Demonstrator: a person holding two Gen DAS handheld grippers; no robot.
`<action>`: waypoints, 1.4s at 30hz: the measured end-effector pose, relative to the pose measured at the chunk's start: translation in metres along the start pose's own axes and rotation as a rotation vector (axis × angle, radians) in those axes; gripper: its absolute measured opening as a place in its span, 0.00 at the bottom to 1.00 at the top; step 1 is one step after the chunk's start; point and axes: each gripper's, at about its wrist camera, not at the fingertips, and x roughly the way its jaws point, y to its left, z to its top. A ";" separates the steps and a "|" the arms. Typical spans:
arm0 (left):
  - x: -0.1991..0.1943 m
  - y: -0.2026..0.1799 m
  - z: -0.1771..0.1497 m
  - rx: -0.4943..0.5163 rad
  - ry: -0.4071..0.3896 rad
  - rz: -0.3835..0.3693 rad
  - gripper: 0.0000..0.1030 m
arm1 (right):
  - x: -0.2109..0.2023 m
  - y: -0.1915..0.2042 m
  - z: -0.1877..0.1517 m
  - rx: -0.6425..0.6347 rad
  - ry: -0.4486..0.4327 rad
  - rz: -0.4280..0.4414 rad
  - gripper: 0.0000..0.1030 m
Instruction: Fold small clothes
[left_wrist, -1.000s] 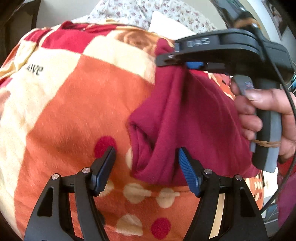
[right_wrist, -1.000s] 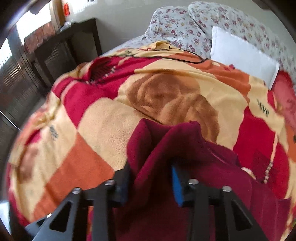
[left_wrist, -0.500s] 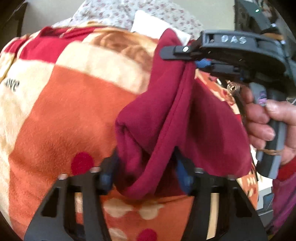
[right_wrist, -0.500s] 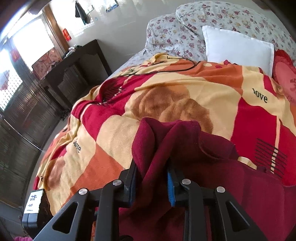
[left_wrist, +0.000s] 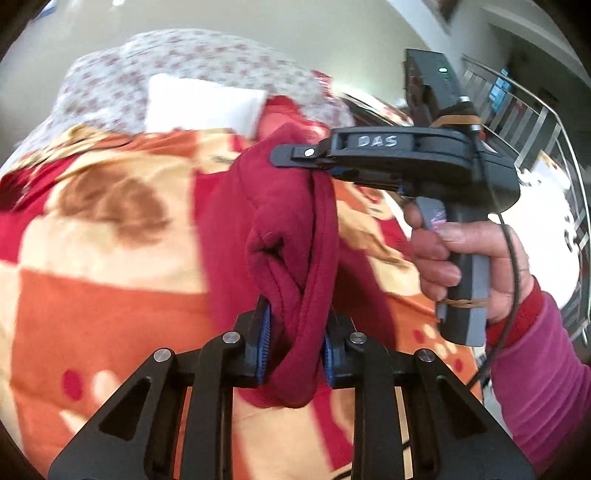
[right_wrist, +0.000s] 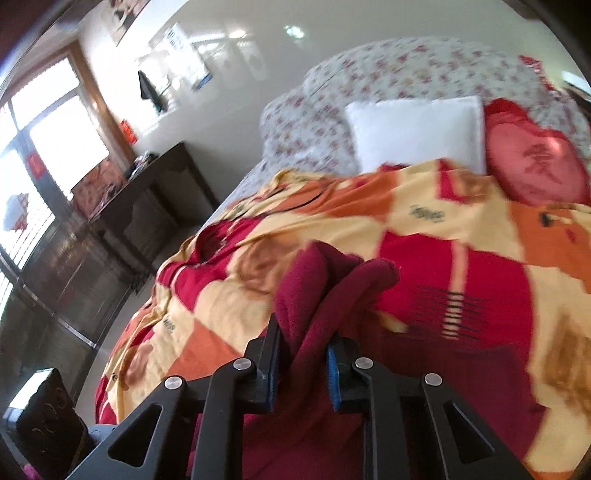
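Holding a dark red garment (left_wrist: 291, 236) up off the bed with both grippers at once. The left gripper (left_wrist: 293, 350) is clenched on a bunched fold of it, cloth squeezed between the blue pads (left_wrist: 263, 343) and a lump hanging out below. The right gripper (left_wrist: 317, 168) comes in from the side, higher up, and pinches the top edge, so the cloth runs between the two in a twisted strip. From the right wrist view that gripper (right_wrist: 303, 365) is clamped on a thick wad, with the rest of the garment draped down below it. The right hand (left_wrist: 465, 266) wraps the grey handle, pink sleeve (left_wrist: 543, 373) at the wrist. Underneath is a blanket (right_wrist: 424, 221) in orange, red and cream, kinda blurry. White pillow (right_wrist: 417, 133) and a red heart cushion (right_wrist: 532, 166) sit at the head of the bed, a dark cabinet (right_wrist: 147, 206) by the wall.
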 end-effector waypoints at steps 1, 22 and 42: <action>0.007 -0.011 0.003 0.023 0.005 -0.010 0.21 | -0.010 -0.013 -0.003 0.015 -0.010 -0.014 0.15; 0.064 -0.111 -0.020 0.230 0.178 -0.105 0.52 | -0.075 -0.152 -0.088 0.294 -0.029 -0.182 0.30; 0.077 -0.037 -0.062 0.103 0.217 0.178 0.56 | -0.074 -0.112 -0.184 0.366 0.009 -0.161 0.18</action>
